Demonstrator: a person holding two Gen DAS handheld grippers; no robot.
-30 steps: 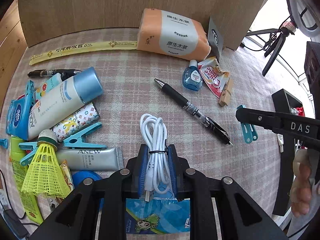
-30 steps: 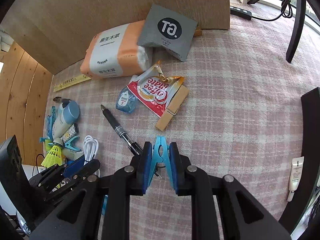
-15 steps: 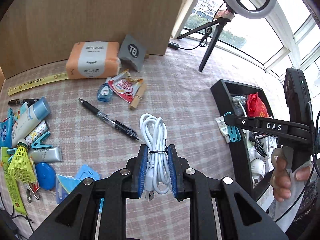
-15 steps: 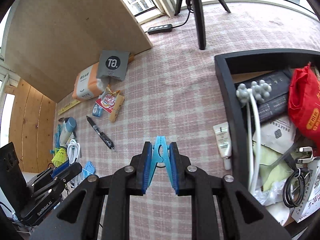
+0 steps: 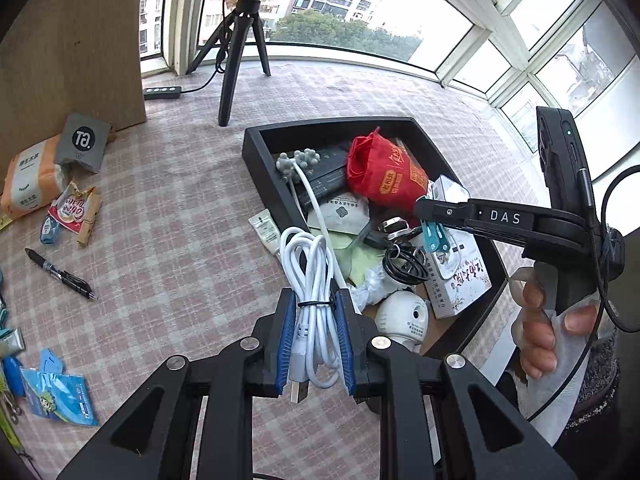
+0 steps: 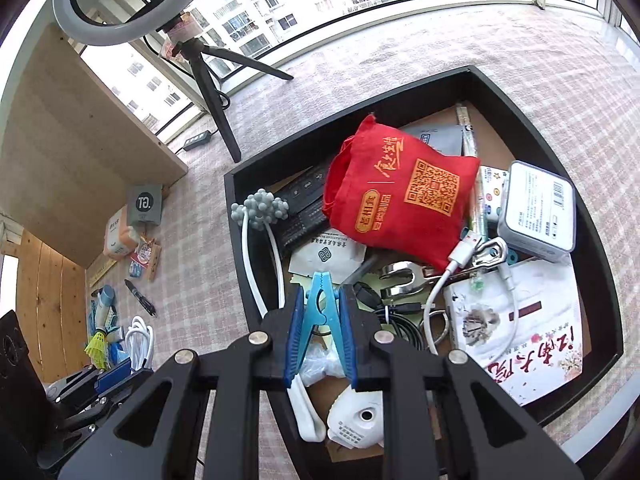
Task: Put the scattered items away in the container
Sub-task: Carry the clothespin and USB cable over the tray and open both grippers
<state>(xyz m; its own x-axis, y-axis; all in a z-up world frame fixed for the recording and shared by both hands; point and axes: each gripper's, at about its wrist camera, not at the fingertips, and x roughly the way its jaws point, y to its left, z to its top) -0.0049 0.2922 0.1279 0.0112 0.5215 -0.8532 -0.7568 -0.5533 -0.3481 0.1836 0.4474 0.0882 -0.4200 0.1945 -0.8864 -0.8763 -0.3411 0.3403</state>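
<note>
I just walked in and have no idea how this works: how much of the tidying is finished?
Partly done. The black tray already holds a red pouch, a white box and other bits. In hand: the left gripper clamps a coiled white cable, and the right gripper clamps a blue clothespin over the tray. Left on the cloth: a black pen, a tissue pack, a grey packet and more.

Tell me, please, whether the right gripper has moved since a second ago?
Yes. The right gripper, shut on the blue clothespin, has travelled from above the black pen to over the black tray.
</note>
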